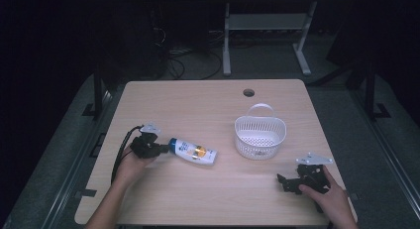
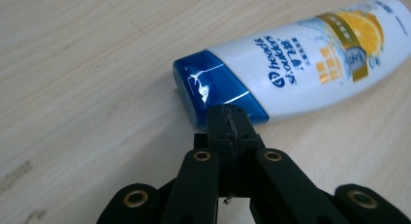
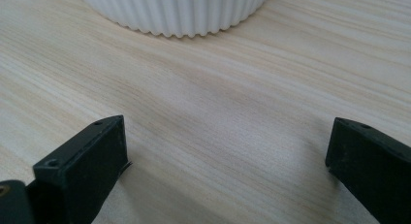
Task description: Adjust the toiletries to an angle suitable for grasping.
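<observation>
A white shampoo bottle with a blue cap and an orange label lies on its side on the wooden table, left of centre. My left gripper is shut, its two jaws pressed together with nothing between them. Its tip sits right at the lower edge of the blue cap and looks to be touching it. My right gripper rests at the front right, open and holding nothing. A white ribbed basket stands just beyond it.
The basket has a loop handle at its far side. A round cable hole is near the table's far edge. Bare wood lies between the bottle and the basket. A desk frame stands on the dark floor behind.
</observation>
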{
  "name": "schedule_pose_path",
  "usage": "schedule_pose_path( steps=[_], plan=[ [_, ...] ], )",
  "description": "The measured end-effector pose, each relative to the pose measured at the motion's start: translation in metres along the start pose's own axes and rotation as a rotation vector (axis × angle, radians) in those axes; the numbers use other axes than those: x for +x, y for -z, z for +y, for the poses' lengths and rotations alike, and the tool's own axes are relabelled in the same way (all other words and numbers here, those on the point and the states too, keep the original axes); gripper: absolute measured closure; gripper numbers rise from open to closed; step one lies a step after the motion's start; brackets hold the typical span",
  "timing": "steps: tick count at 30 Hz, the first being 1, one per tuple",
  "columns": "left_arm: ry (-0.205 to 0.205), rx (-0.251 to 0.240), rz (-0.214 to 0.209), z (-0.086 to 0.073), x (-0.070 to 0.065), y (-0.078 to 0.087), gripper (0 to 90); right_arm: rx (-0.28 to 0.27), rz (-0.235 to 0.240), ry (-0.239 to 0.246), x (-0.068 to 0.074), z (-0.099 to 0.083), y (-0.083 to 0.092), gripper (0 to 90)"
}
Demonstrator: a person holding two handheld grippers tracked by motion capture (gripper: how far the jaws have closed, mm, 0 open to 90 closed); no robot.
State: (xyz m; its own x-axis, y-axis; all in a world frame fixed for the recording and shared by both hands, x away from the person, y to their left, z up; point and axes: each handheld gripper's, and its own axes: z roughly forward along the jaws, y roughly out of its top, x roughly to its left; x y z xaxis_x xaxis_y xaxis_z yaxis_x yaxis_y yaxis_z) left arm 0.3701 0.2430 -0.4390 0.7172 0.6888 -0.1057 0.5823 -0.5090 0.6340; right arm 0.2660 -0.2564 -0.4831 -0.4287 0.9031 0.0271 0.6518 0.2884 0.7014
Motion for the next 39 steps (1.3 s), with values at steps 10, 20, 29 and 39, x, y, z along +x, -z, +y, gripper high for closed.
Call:
schedule_pose_path(
  steps=[10, 20, 29, 39],
  plan=[
    [0.003, -0.012, 0.012, 0.020, 0.004, -0.021, 90.0, 0.000, 0.000, 0.000, 0.000, 0.000, 0.000, 0.8],
    [0.007, -0.036, 0.009, 0.036, -0.001, -0.035, 90.0, 0.000, 0.000, 0.000, 0.000, 0.000, 0.000, 0.9],
    [0.014, -0.042, 0.009, 0.053, 0.002, -0.049, 90.0, 0.000, 0.000, 0.000, 0.000, 0.000, 0.000, 0.9],
    [0.021, -0.052, -0.008, 0.067, -0.004, -0.065, 90.0, 0.000, 0.000, 0.000, 0.000, 0.000, 0.000, 0.8]
  ],
)
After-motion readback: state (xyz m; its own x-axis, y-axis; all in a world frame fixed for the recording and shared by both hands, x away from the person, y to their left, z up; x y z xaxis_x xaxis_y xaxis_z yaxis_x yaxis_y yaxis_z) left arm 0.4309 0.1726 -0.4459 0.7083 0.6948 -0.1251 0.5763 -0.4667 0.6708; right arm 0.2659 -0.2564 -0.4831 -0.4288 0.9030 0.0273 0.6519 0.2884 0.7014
